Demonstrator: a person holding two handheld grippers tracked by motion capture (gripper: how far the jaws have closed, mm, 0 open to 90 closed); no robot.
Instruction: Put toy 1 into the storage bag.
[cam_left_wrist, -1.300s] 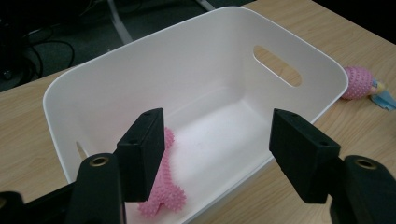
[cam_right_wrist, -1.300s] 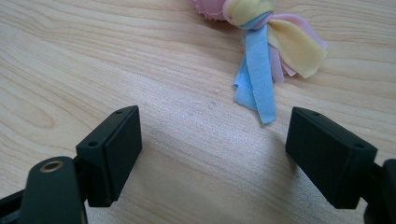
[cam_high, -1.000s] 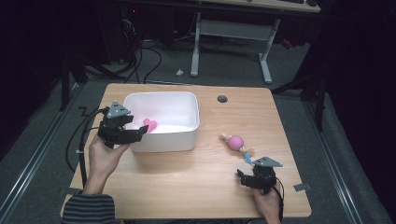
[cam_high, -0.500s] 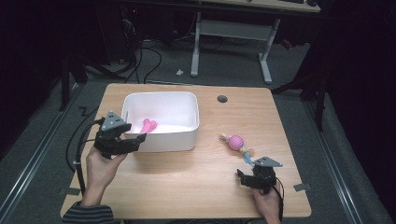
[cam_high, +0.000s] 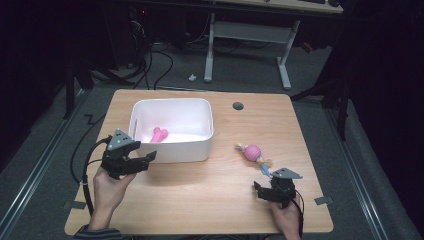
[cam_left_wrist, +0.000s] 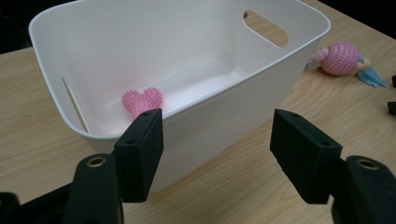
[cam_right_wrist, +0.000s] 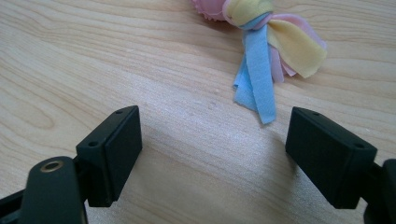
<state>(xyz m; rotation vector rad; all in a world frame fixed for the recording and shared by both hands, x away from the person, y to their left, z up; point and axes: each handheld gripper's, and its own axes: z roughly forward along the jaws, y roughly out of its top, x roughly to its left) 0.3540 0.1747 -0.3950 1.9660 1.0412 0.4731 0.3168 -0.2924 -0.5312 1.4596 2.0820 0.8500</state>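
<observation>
A white plastic bin (cam_high: 172, 150) (cam_left_wrist: 224, 116) stands on the wooden table, with a pink spiky toy (cam_high: 159, 134) (cam_left_wrist: 142, 101) lying inside it. My left gripper (cam_high: 145, 161) (cam_left_wrist: 217, 156) is open and empty, just outside the bin's near left corner. To the right of the bin lies a pink spiky ball toy with cloth ribbons (cam_high: 254, 153) (cam_left_wrist: 342, 58). Its blue, yellow and pink ribbons (cam_right_wrist: 266, 51) trail toward my right gripper (cam_high: 266, 191) (cam_right_wrist: 233, 156), which is open and empty a short way in front of them.
The wooden table (cam_high: 200, 200) has a round cable hole (cam_high: 238, 106) at the back. Its front edge runs close behind both hands. Dark floor, cables and a desk frame (cam_high: 247, 35) lie beyond the far edge.
My left gripper has drawn back out of the bin toward the near left, with the pink spiky toy left lying inside. The right gripper has not moved.
</observation>
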